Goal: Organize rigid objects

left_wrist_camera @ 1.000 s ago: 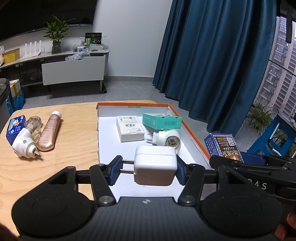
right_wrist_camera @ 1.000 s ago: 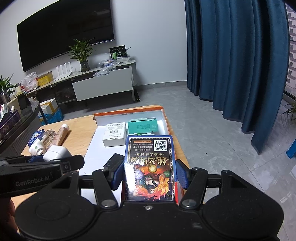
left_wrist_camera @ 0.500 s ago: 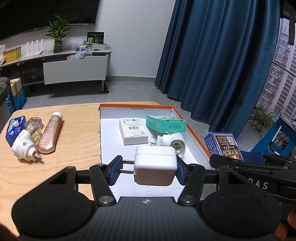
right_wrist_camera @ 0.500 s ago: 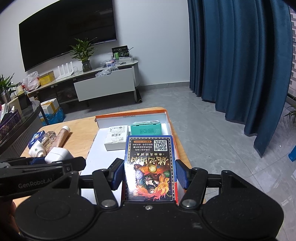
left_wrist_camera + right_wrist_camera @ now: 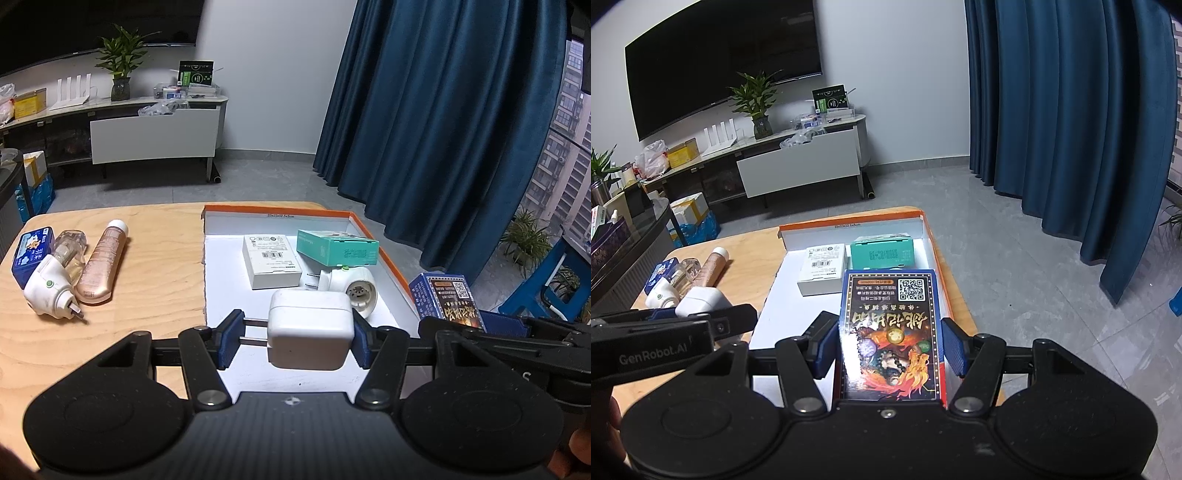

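My left gripper (image 5: 295, 341) is shut on a white power adapter (image 5: 309, 338), held above the near part of the orange-rimmed white tray (image 5: 221, 295). My right gripper (image 5: 890, 345) is shut on a blue card box (image 5: 891, 332) with a QR code, held over the tray's right rim (image 5: 940, 258). In the tray lie a white box (image 5: 271, 266), a teal box (image 5: 338, 247) and a white round plug device (image 5: 351, 288). The adapter also shows in the right wrist view (image 5: 701, 301). The card box also shows in the left wrist view (image 5: 445, 301).
On the wooden table (image 5: 147, 258) left of the tray lie a rose-gold tube (image 5: 105, 267), a clear bottle (image 5: 68, 251), a white plug-in device (image 5: 48, 291) and a small blue pack (image 5: 31, 254). A TV console and blue curtains stand beyond.
Both grippers have drifted slightly back and up from the tray, each still holding its object. Nothing on the table has moved.
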Motion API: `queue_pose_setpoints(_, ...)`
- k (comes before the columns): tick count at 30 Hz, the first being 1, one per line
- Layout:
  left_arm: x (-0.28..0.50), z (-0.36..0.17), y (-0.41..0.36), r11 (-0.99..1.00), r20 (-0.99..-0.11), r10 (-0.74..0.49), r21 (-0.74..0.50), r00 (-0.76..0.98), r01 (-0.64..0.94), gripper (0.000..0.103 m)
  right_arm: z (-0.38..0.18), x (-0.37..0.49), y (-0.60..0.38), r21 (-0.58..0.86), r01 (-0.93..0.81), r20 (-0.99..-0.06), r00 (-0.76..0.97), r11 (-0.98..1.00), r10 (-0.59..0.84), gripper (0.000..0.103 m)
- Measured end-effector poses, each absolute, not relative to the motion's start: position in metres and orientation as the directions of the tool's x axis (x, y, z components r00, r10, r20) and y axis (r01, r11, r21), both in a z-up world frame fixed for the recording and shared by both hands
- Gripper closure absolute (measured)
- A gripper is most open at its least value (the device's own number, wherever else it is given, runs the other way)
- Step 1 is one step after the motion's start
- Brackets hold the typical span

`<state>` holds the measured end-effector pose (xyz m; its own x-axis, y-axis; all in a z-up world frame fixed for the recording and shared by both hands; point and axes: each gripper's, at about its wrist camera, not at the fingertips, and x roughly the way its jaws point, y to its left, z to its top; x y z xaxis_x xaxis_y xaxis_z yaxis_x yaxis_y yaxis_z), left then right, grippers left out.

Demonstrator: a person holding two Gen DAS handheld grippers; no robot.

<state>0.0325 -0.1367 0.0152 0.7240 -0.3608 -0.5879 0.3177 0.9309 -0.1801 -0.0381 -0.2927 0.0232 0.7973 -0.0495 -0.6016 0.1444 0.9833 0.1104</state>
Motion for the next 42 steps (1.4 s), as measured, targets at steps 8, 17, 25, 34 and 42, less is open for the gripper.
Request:
queue_pose_setpoints(8, 0.034, 0.014, -0.129, 0.939, -0.592, -0.342, -0.187, 0.730, 0.288, 0.044, 0.018, -0.034, -0.289, 0.115, 0.125, -0.606, 0.795, 0.985, -0.030, 0.032)
queue_pose_setpoints(17, 0.037, 0.013, -0.127, 0.942, -0.593, -0.333, -0.186, 0.733, 0.278, 0.044, 0.018, -0.033, -0.287, 0.114, 0.121, -0.608, 0.794, 0.986, -0.027, 0.032)
queue_pose_setpoints(25, 0.039, 0.012, -0.128, 0.942, -0.596, -0.334, -0.179, 0.730, 0.285, 0.044, 0.018, -0.029, -0.289, 0.118, 0.119, -0.609, 0.793, 0.986, -0.023, 0.032)
queue_pose_setpoints(34, 0.050, 0.014, -0.129, 0.943, -0.588, -0.330, -0.174, 0.738, 0.283, 0.044, 0.020, -0.016, -0.295, 0.129, 0.117, -0.604, 0.797, 0.985, -0.015, 0.032)
queue_pose_setpoints(42, 0.061, 0.018, -0.136, 0.943, -0.583, -0.330, -0.162, 0.743, 0.292, 0.044, 0.027, -0.001, -0.299, 0.131, 0.107, -0.598, 0.801, 0.986, -0.007, 0.032)
